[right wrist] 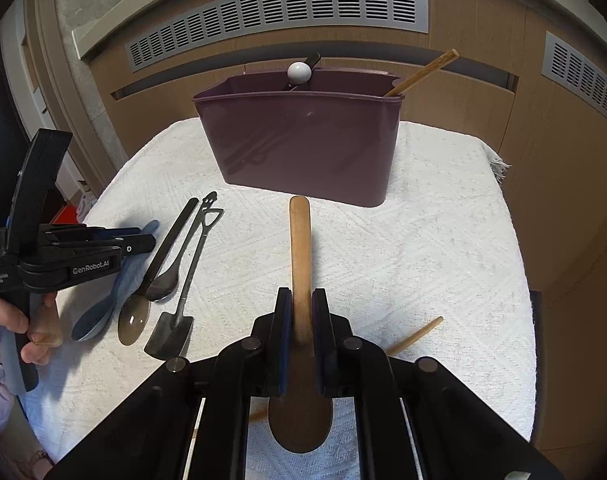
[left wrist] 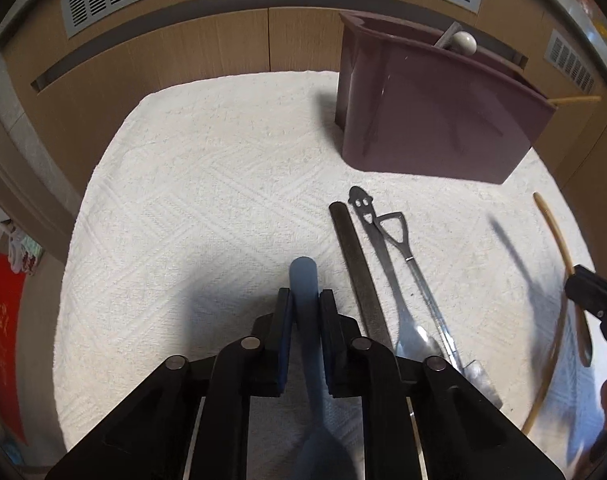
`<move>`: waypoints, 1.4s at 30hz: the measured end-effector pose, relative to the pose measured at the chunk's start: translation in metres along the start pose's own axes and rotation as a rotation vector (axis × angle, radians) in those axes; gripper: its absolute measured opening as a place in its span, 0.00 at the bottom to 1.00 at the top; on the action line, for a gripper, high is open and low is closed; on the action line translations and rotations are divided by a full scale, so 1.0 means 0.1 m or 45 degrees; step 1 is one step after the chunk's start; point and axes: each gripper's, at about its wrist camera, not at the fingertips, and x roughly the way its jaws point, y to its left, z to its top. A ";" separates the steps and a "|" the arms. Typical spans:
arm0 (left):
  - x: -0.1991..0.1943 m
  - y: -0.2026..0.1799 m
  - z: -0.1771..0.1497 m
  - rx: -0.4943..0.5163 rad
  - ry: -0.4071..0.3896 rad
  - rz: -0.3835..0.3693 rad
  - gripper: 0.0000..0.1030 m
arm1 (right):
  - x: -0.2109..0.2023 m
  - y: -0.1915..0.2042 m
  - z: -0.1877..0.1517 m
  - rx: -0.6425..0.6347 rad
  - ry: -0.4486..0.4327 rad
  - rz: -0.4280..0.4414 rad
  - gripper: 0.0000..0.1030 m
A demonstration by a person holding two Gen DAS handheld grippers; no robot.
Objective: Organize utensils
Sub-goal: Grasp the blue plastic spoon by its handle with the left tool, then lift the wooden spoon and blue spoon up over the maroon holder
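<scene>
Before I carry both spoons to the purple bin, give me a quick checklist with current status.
1. Left gripper shut on the blue spoon handle: ok.
2. Right gripper shut on the wooden spoon handle: ok.
3. Purple bin upright on the white cloth: ok.
4. Room inside the bin: cannot tell; a white-knobbed utensil and a wooden stick already lean in it.
5. Both spoons lifted off the cloth: cannot tell.
6. Table finished: not ok; metal utensils and a stick remain.

A home: wooden cabinets [right wrist: 563, 160], vent grille [right wrist: 279, 12], towel-covered table [right wrist: 423, 248].
</scene>
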 end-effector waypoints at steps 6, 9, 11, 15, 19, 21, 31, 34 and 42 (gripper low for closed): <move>-0.53 0.01 -0.16 -0.034 -0.214 -0.125 0.13 | -0.06 -0.02 -0.04 0.034 -0.018 0.043 0.08; -0.82 -0.03 -0.17 -0.032 -0.330 -0.139 0.13 | -0.12 -0.03 -0.05 0.057 -0.026 0.073 0.08; -0.96 -0.05 -0.17 -0.020 -0.388 -0.144 0.13 | -0.19 -0.03 -0.05 0.064 -0.047 0.089 0.08; -1.14 -0.07 -0.17 -0.032 -0.439 -0.195 0.13 | -0.35 -0.03 -0.02 0.071 -0.101 0.107 0.08; -1.21 -0.09 -0.16 -0.037 -0.459 -0.202 0.13 | -0.46 -0.02 0.01 0.058 -0.134 0.103 0.08; -1.25 -0.11 -0.17 -0.034 -0.468 -0.201 0.13 | -0.48 -0.03 0.01 0.060 -0.134 0.101 0.08; -1.68 -0.23 -0.04 0.008 -0.599 -0.228 0.13 | -0.76 -0.03 0.11 0.059 -0.241 0.094 0.08; -1.99 -0.29 0.17 0.040 -0.711 -0.231 0.13 | -0.95 -0.03 0.28 0.050 -0.337 0.085 0.08; -2.60 -0.36 0.95 0.063 -1.034 -0.231 0.13 | -1.79 -0.05 1.19 0.019 -0.840 0.015 0.08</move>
